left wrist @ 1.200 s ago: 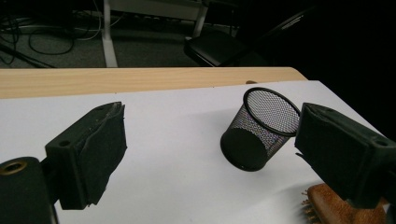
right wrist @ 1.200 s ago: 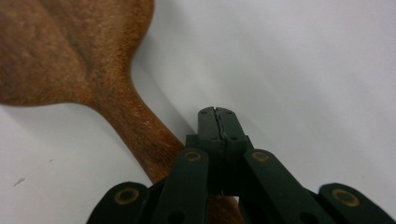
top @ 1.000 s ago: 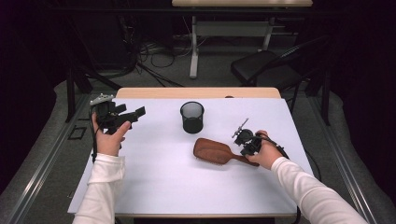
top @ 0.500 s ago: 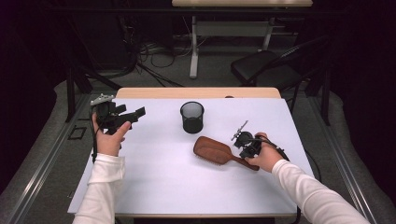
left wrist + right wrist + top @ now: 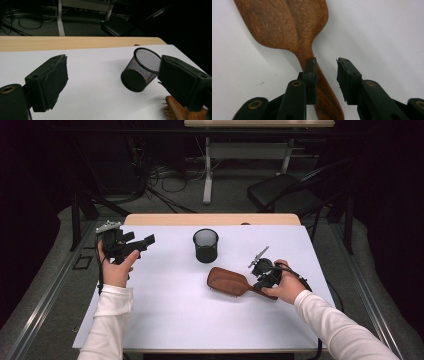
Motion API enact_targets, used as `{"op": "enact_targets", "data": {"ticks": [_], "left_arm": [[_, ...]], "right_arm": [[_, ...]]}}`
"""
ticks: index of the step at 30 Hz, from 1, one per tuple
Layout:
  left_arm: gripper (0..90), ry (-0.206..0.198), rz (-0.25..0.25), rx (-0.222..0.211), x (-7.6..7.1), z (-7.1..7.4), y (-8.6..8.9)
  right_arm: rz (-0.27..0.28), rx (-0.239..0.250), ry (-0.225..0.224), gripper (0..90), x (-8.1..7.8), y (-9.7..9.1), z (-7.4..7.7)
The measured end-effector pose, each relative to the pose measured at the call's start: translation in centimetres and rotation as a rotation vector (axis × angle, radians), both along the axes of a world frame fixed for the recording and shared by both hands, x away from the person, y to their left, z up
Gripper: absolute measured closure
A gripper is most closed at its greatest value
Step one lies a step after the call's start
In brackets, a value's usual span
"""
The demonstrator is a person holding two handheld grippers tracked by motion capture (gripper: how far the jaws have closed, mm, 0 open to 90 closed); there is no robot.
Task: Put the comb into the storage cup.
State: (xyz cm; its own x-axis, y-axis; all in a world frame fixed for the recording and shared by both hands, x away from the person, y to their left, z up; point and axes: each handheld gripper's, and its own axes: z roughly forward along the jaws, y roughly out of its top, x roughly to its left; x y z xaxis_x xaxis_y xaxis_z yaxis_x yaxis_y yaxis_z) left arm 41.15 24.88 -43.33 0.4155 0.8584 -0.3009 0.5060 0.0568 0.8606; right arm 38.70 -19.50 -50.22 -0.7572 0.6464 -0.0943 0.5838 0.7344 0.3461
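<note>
The wooden hairbrush [image 5: 229, 281] lies flat on the desk [image 5: 165, 320], right of the middle, its handle toward the right edge. The right gripper [image 5: 325, 63] has just been opening over that handle; the pads look barely clear. The left gripper [image 5: 142, 243] hovers wide open, empty, near the left edge. A mesh cup [image 5: 205, 245] stands nearer the far edge.

left gripper [image 5: 131, 245] held up off the surface in the left hand [image 5: 116, 270], jaws spread wide, nothing between the pads, pointing across toward the right gripper [image 5: 263, 274]. right gripper low, angled down, jaws just been opening, parted with a clear gap, right hand [image 5: 289, 287] wrapped behind it. both forearms in white sleeves.
</note>
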Motion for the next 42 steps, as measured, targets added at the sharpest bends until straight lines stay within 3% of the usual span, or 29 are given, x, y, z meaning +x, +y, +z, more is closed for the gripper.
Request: {"op": "enact_targets", "data": {"ticks": [7, 17, 19, 25, 32, 35, 40, 42], "left_arm": [[9.2, 0.001, 0.0, 0.001, 0.0, 0.0, 0.0], [9.2, 0.002, -0.001, -0.002, 0.0, 0.0, 0.1], [9.3, 0.003, 0.0, -0.004, 0.0, 0.0, 0.1], [9.2, 0.001, -0.001, -0.004, 0.0, 0.0, 0.1], [9.2, 0.002, -0.001, -0.004, 0.0, 0.0, 0.1], [9.2, 0.003, -0.002, -0.003, 0.0, 0.0, 0.1], [9.7, -0.001, -0.003, -0.007, 0.0, 0.0, 0.1], [9.9, -0.001, -0.003, -0.006, 0.0, 0.0, 0.1]], "right_arm": [[0.014, -0.007, -0.001, 62.8, -0.1, 0.1, 0.0], [0.126, -0.025, -0.048, 47.6, -0.5, 1.1, 0.0], [0.145, -0.007, -0.044, 45.7, -0.5, 1.2, -0.1], [0.2, -0.027, -0.071, 44.5, -0.4, 1.5, -0.6], [0.215, -0.082, -0.073, 44.4, -0.2, 1.6, -1.2], [0.238, -0.08, -0.093, 45.5, -0.1, 1.7, -1.5], [0.268, -0.105, -0.091, 49.5, 0.1, 1.9, -1.9], [0.253, -0.113, -0.071, 50.3, 0.1, 2.0, -2.1]]}}
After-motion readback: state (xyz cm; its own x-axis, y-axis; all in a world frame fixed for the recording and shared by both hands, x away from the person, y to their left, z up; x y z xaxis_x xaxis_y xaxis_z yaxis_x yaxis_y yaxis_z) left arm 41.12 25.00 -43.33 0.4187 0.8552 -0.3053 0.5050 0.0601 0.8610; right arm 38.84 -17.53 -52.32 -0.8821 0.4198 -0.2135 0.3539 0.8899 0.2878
